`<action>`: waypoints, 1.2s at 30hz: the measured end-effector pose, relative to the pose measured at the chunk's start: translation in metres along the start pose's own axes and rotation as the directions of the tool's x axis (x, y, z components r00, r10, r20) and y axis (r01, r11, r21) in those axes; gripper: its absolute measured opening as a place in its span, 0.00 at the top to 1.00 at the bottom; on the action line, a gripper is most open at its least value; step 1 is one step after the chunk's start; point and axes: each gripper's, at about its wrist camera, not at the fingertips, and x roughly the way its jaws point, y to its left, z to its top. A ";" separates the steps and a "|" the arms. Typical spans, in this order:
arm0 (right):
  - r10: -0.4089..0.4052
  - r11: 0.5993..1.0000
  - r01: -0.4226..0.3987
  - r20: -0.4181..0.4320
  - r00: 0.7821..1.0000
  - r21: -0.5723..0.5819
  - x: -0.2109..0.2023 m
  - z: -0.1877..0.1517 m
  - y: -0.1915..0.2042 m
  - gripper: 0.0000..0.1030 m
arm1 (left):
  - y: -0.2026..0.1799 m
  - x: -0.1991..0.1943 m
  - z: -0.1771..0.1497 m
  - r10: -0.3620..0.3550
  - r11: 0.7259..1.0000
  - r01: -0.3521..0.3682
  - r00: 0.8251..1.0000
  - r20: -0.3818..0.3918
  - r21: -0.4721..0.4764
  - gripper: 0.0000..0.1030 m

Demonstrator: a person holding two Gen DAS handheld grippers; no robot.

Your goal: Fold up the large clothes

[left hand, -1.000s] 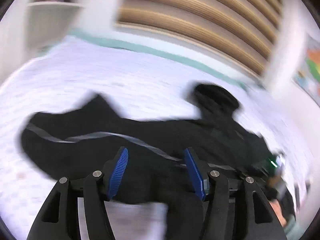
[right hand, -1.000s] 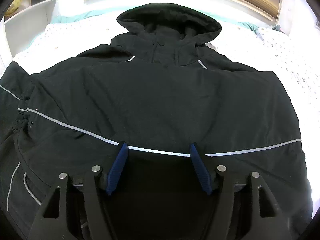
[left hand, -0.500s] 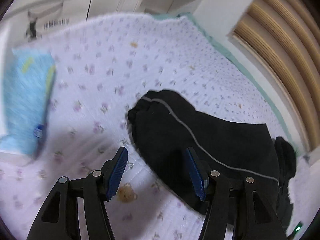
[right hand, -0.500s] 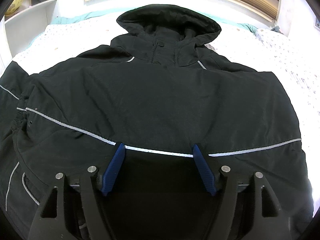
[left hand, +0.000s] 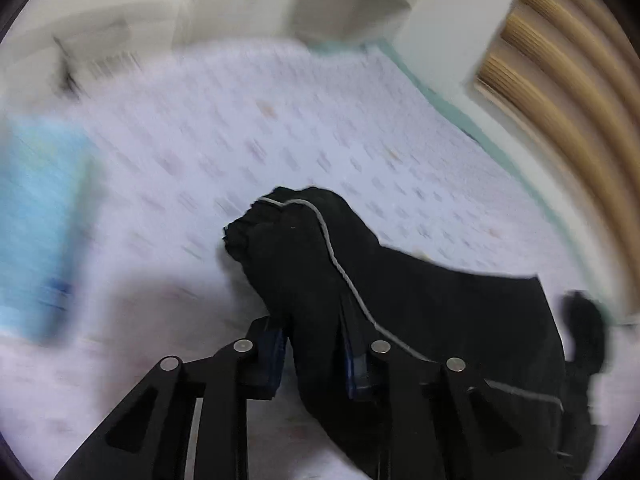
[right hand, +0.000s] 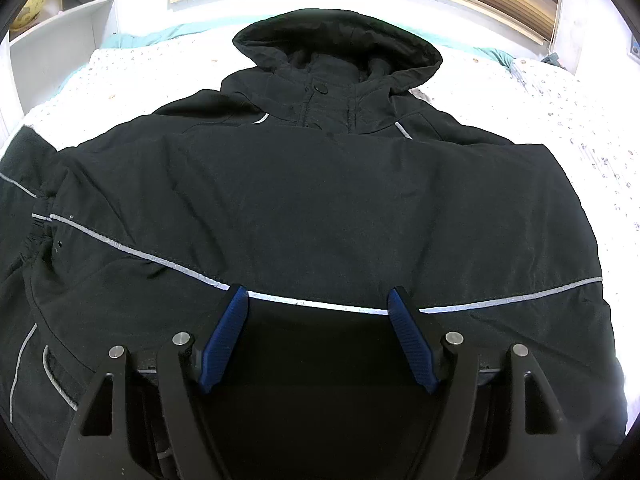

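1. So far, the large black hooded jacket with thin silver reflective piping (right hand: 320,208) lay spread front-up on the bed with the white, flower-printed quilted cover (left hand: 248,152), its hood (right hand: 340,48) pointing toward the wooden slatted headboard (left hand: 560,92).
2. On the left, the outstretched black sleeve (left hand: 320,264) reached across the cover toward a blurred light-blue rectangular object (left hand: 36,220) at the bed's edge, well apart from it; its cuff (left hand: 256,228) sat bunched at the far end.
3. The left gripper (left hand: 316,348) had just been closing, and its blue-padded fingers (left hand: 276,356) pinched the sleeve partway along its length, with fabric filling the gap between them. The view was motion-blurred, so how firm the pinch was could not be judged.
4. In the middle, the jacket body looked roughly flattened, the reflective stripe running across it; I judged that smoothing was about done but no fold of the body had been made.
5. On the right, the right gripper (right hand: 320,336) hung above the lower front of the jacket, fingers (right hand: 412,344) spread wide with nothing between the pads; they had been opening slightly.
6. By my estimate the task was at an early stage: the left sleeve was gripped but not yet laid over the chest, and the other sleeve, the sides and the final halving were left.
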 end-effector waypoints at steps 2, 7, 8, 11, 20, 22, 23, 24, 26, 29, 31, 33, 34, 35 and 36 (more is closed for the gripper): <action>0.000 1.000 0.000 0.000 1.000 0.000 0.000 0.000 0.000 0.27 | -0.004 -0.013 0.001 0.122 0.991 -0.125 0.990 0.065 0.042 0.79; -0.002 1.000 0.002 0.001 1.000 -0.001 0.000 0.000 -0.001 0.27 | -0.020 0.001 -0.006 0.216 0.967 -0.218 0.976 0.034 0.134 0.80; -0.002 1.000 0.002 0.001 1.000 0.000 0.000 0.000 -0.001 0.27 | -0.022 -0.001 -0.010 0.206 0.966 -0.210 0.978 0.040 0.154 0.80; -0.002 1.000 0.002 0.002 1.000 -0.001 0.000 0.000 -0.001 0.27 | -0.035 -0.027 -0.015 0.079 0.974 -0.094 0.994 0.082 0.206 0.81; -0.023 1.000 0.023 0.016 1.000 0.001 -0.006 -0.002 -0.001 0.26 | -0.135 -0.148 -0.043 -0.460 0.829 0.398 0.884 0.076 0.394 0.84; -0.025 1.000 0.025 0.017 1.000 0.008 -0.011 -0.001 -0.002 0.26 | -0.165 -0.170 -0.057 -0.534 0.766 0.463 0.844 0.040 0.447 0.85; -0.021 1.000 0.021 0.013 1.000 0.010 -0.013 0.000 -0.002 0.26 | -0.180 -0.178 -0.064 -0.560 0.736 0.487 0.828 0.020 0.470 0.85; -0.013 1.000 0.013 0.008 1.000 0.013 -0.017 0.001 -0.003 0.26 | -0.195 -0.186 -0.073 -0.586 0.703 0.512 0.811 -0.006 0.493 0.85; 0.016 0.999 -0.016 0.001 1.000 0.036 -0.027 0.002 -0.007 0.26 | -0.222 -0.202 -0.089 -0.626 0.640 0.549 0.778 -0.049 0.537 0.85; 0.048 0.996 -0.051 0.031 0.998 0.069 -0.052 0.004 -0.014 0.26 | -0.264 -0.217 -0.116 -0.666 0.547 0.597 0.735 -0.127 0.587 0.85; 0.070 0.994 -0.074 0.056 0.996 0.075 -0.073 0.006 -0.020 0.26 | -0.293 -0.223 -0.135 -0.678 0.489 0.632 0.709 -0.193 0.601 0.85; 0.081 0.993 -0.087 0.078 0.994 0.079 -0.089 0.008 -0.025 0.26 | -0.326 -0.218 -0.158 -0.667 0.434 0.662 0.692 -0.276 0.612 0.85; 0.082 0.993 -0.089 0.092 0.992 0.081 -0.098 0.009 -0.028 0.26 | -0.340 -0.216 -0.170 -0.649 0.420 0.665 0.696 -0.308 0.618 0.85; 0.083 0.993 -0.092 0.107 0.991 0.080 -0.107 0.009 -0.032 0.26 | -0.353 -0.210 -0.179 -0.627 0.409 0.665 0.702 -0.337 0.625 0.85; 0.081 0.993 -0.091 0.118 0.990 0.080 -0.115 0.009 -0.035 0.26 | -0.367 -0.203 -0.194 -0.602 0.395 0.670 0.706 -0.373 0.629 0.85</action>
